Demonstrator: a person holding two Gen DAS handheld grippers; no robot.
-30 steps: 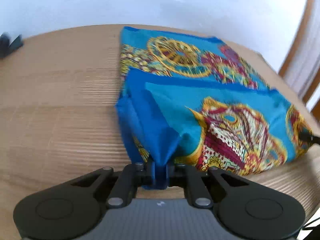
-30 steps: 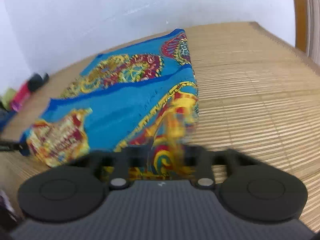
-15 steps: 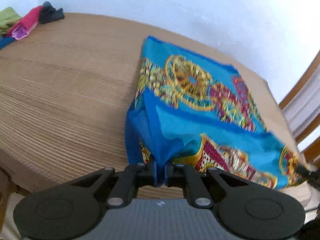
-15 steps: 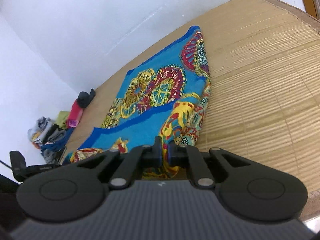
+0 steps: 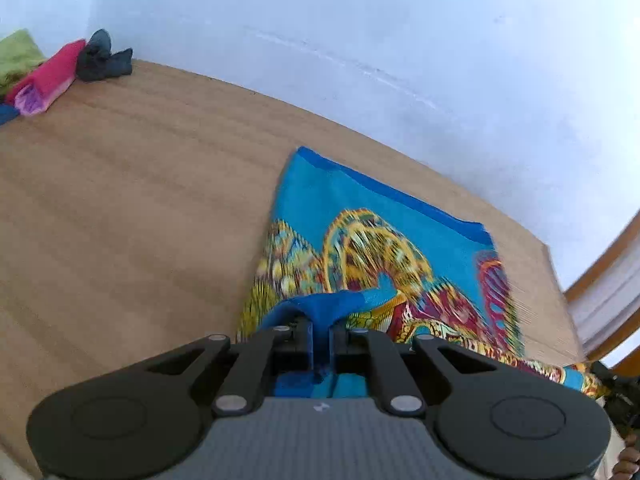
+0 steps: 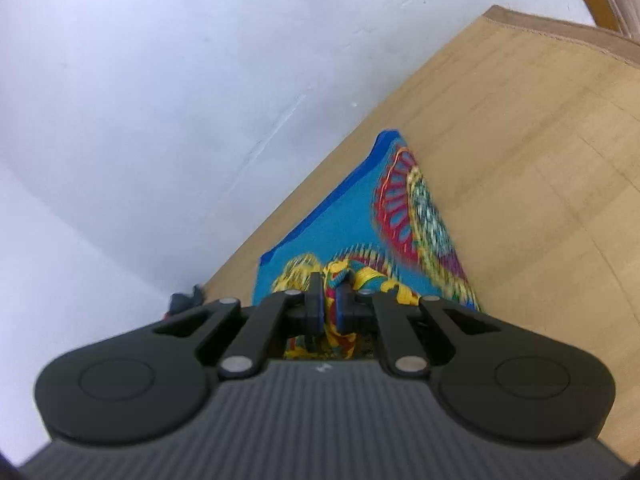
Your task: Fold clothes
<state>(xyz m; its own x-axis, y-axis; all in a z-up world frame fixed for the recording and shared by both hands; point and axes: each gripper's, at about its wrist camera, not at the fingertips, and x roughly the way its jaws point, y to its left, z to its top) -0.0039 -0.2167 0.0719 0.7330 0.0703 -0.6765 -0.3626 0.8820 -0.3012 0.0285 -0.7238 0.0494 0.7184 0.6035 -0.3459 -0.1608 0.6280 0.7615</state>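
Your one patterned blue cloth (image 5: 360,216) lies on the bamboo-matted worktop (image 5: 132,200), its far dark-blue hem running parallel to the white wall (image 5: 360,40) and just short of it. The near part rises off the mat into your two grippers; the stretch below them is cut off, and the print is blurred. Your left gripper (image 5: 319,336) is clamped on a dark-blue fold of the cloth. Your right gripper (image 6: 329,304) pinches a yellow-and-red bunch. Well to the left of the cloth, against the wall, sit three rolled garments (image 5: 52,72); a fourth is barely visible.
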